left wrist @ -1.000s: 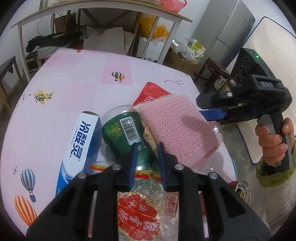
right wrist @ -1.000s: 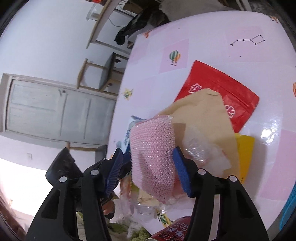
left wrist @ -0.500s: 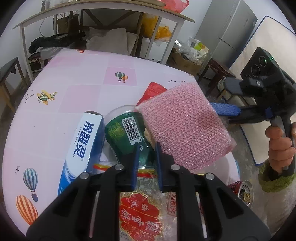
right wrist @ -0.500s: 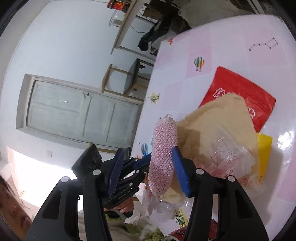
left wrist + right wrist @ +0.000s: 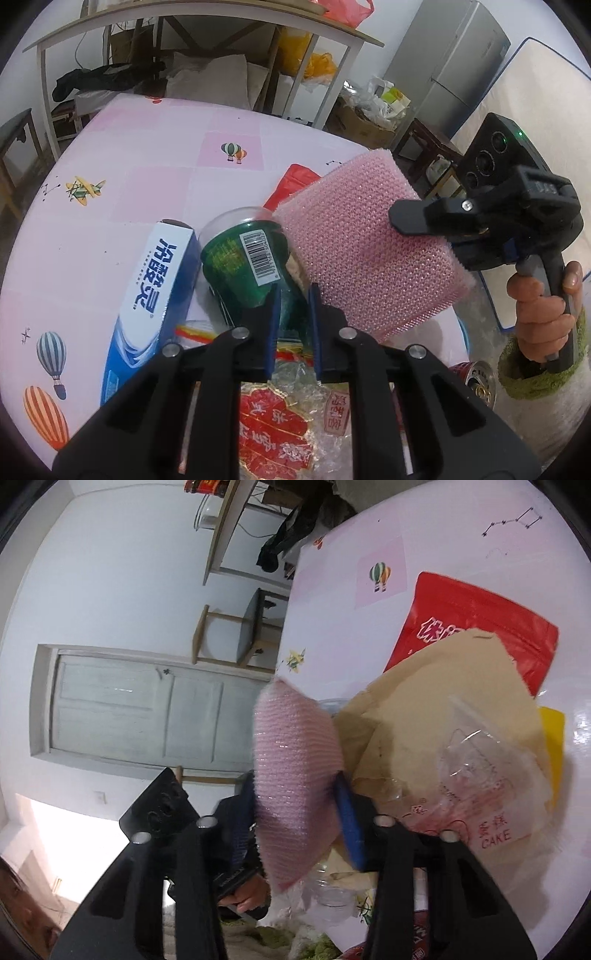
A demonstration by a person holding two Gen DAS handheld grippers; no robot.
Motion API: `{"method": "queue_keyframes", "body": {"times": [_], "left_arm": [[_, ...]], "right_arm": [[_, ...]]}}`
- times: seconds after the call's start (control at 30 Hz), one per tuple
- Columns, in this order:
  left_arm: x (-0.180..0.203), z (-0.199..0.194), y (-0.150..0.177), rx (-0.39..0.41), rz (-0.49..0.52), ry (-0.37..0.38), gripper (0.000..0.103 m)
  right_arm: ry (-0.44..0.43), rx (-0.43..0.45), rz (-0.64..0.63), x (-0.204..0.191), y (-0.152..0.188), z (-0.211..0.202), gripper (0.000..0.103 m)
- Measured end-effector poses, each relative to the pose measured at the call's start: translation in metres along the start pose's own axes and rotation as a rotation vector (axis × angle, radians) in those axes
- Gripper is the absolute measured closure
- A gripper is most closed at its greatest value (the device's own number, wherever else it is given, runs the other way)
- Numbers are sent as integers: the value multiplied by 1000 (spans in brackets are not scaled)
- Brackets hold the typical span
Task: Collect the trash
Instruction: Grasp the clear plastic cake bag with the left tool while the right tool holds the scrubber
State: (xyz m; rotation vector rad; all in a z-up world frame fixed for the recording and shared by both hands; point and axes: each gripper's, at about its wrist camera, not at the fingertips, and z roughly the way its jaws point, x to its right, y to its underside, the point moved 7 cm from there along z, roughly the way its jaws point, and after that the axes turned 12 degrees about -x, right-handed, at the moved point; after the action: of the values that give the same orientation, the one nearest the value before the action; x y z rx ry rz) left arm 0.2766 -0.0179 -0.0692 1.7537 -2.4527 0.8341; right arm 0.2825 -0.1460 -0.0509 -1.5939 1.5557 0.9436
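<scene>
My right gripper (image 5: 299, 812) is shut on a pink foam wrap (image 5: 291, 775) and holds it above the pink table (image 5: 147, 177); the wrap also shows in the left wrist view (image 5: 365, 251) with the right gripper (image 5: 454, 236) clamped on its right edge. My left gripper (image 5: 293, 306) is shut on a green bottle (image 5: 243, 269) lying on the table beside a blue and white toothpaste box (image 5: 147, 306). A red pouch (image 5: 480, 627), a brown paper envelope (image 5: 443, 701) and clear plastic wrapping (image 5: 487, 775) lie on the table.
A red and gold clear wrapper (image 5: 273, 432) lies under my left gripper. A red can (image 5: 476, 380) sits near the table's right edge. A yellow item (image 5: 552, 746) lies beside the envelope. Shelving, boxes and a fridge (image 5: 450, 70) stand beyond the table.
My right gripper has lifted the pink foam wrap off the pile and turned it, raising it up and to the right. My left gripper stays shut on the green bottle.
</scene>
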Motion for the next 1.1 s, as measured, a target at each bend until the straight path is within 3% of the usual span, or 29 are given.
{"method": "queue_keyframes", "body": {"times": [0.17, 0.27, 0.33, 0.5, 0.6, 0.7, 0.87, 0.97, 1.1], "left_arm": [[3, -15, -2, 53, 16, 13, 85], [11, -27, -3, 92, 44, 28, 77], [23, -32, -4, 106, 80, 50, 66], [59, -25, -3, 53, 188, 83, 42], [85, -8, -2, -6, 295, 31, 35], [94, 14, -8, -72, 328, -39, 35], [92, 38, -21, -177, 279, -14, 35], [92, 55, -25, -229, 299, -64, 49], [91, 65, -20, -277, 308, -74, 69]], "right_arm": [[10, 70, 3, 1, 2, -17, 71], [-13, 140, 8, 0, 3, -37, 72], [-38, 194, 6, -2, 6, -55, 72], [-73, 318, -1, -2, 18, -104, 72], [-86, 377, 14, 5, 26, -126, 72], [-101, 418, 35, 15, 36, -142, 72], [-130, 459, 68, 36, 57, -161, 72], [-151, 472, 89, 48, 61, -165, 72], [-168, 483, 107, 58, 68, -170, 72]]}}
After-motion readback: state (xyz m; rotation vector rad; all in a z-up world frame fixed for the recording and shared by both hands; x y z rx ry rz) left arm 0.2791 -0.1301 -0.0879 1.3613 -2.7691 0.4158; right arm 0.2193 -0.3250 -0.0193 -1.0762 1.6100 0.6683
